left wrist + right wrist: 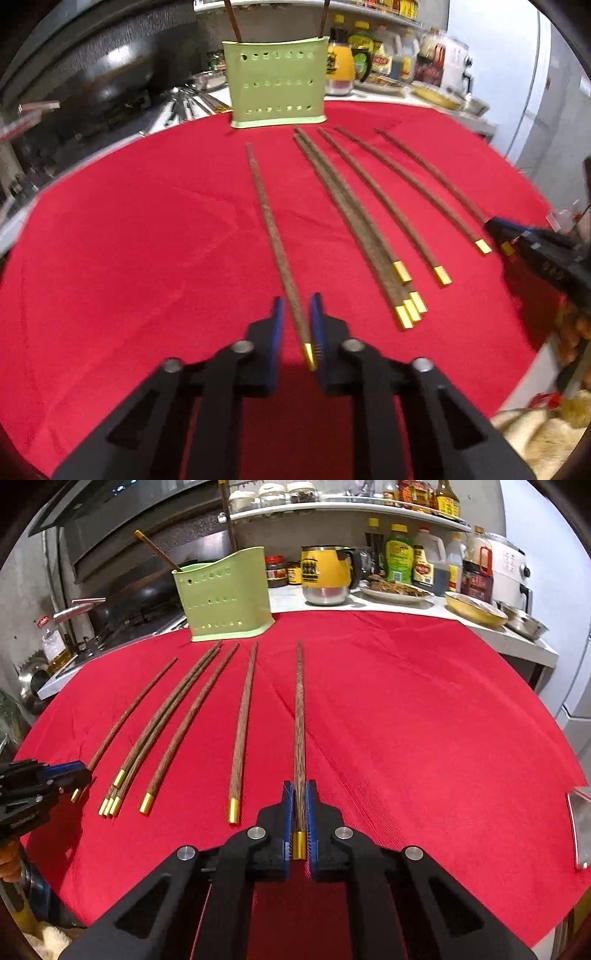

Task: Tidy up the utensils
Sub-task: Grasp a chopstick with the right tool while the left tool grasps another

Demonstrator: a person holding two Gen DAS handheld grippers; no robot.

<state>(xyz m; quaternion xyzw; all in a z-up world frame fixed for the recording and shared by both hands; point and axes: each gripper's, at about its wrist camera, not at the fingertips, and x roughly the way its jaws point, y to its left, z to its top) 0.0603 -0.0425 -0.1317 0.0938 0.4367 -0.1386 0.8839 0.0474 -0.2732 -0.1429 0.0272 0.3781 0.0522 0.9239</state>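
Observation:
Brown chopsticks with gold caps lie side by side on a red cloth (147, 240). My left gripper (297, 306) is shut on the leftmost chopstick (269, 218) near its gold cap. That gripper also shows at the left edge of the right wrist view, as left gripper (83, 775). My right gripper (300, 788) is shut on the rightmost chopstick (299, 709), blue pads pressing just above the cap. A bundle of several chopsticks (354, 229) and two single ones lie between them. A green perforated holder (277, 85) stands upright at the cloth's far edge with two chopsticks (232, 18) in it.
A black wok (110, 74) sits on the stove to the left. Behind the cloth are a yellow mug (325, 572), sauce bottles (399, 557), a plate of food (395, 590), bowls (476, 609) and a white cooker (509, 568). A shiny flat object (580, 827) lies at the right edge.

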